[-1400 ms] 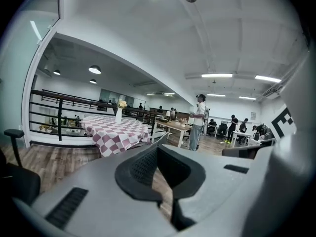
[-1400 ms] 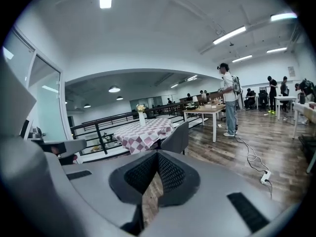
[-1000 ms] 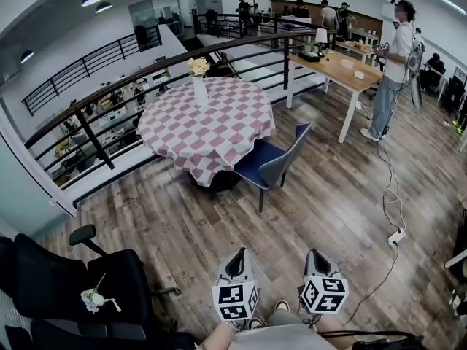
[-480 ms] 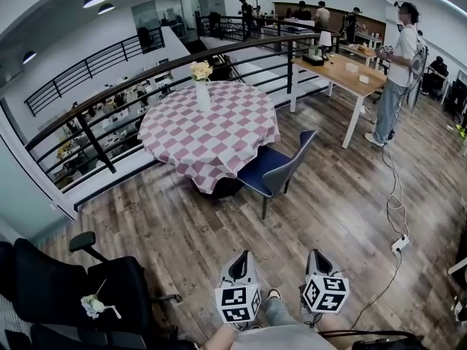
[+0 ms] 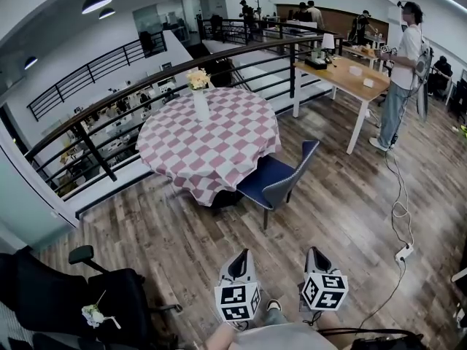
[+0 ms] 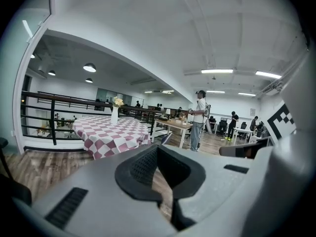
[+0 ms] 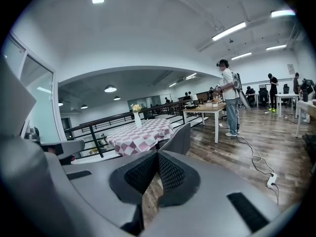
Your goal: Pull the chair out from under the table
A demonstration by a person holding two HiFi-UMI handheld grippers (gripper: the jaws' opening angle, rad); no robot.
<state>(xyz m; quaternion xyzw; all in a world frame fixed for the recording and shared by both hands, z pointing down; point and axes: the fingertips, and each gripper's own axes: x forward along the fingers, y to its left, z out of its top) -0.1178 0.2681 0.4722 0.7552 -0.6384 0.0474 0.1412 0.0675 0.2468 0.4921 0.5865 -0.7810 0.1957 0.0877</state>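
Wood-plank flooring [image 5: 182,232] covers an open upper level edged by a black railing [image 5: 146,79], seen from above in the head view. Near the railing stands a round table [image 5: 219,148] draped in a pink-and-white checked cloth, with a white vase [image 5: 201,106] of pale flowers [image 5: 198,79] on top. A blue chair [image 5: 273,177] sits at the table's near right side, its seat partly tucked beneath the hanging cloth and its back turned away from the table. At the bottom of the head view, the left gripper [image 5: 237,261] and the right gripper [image 5: 316,257] are side by side, pointing toward the table, well apart from the chair and touching nothing. Each gripper's own view shows its jaws pressed together with nothing between them; the right gripper view shows the chair's grey back straight ahead, just above the jaw tips. A black office chair [image 5: 73,297] stands at the lower left with a small sprig of flowers on its seat. Farther back on the right, a person [image 5: 401,71] stands beside a long wooden table [image 5: 350,75], and a cable [image 5: 398,217] trails across the floor.
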